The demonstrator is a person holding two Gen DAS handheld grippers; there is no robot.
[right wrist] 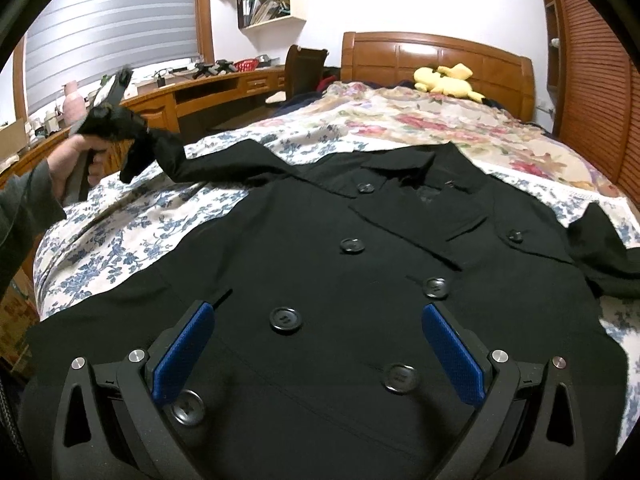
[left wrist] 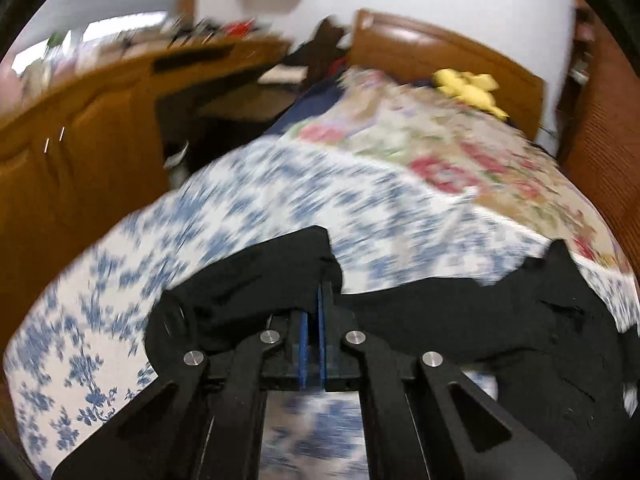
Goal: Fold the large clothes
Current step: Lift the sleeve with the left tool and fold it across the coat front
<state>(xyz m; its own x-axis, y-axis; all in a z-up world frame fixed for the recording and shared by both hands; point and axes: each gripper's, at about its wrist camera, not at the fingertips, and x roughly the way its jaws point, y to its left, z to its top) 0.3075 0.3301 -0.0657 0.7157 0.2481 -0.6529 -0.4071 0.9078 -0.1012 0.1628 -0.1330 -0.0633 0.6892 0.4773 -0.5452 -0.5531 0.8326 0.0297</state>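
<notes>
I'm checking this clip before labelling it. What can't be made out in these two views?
- Left wrist view: motion blur smears the bedspread and desk clutter.
- Left claw: black sleeve hides its tips.
- Right wrist view: the coat hem is cut off by the bottom edge, behind the open right claw.
- Shelf items: too small.
</notes>
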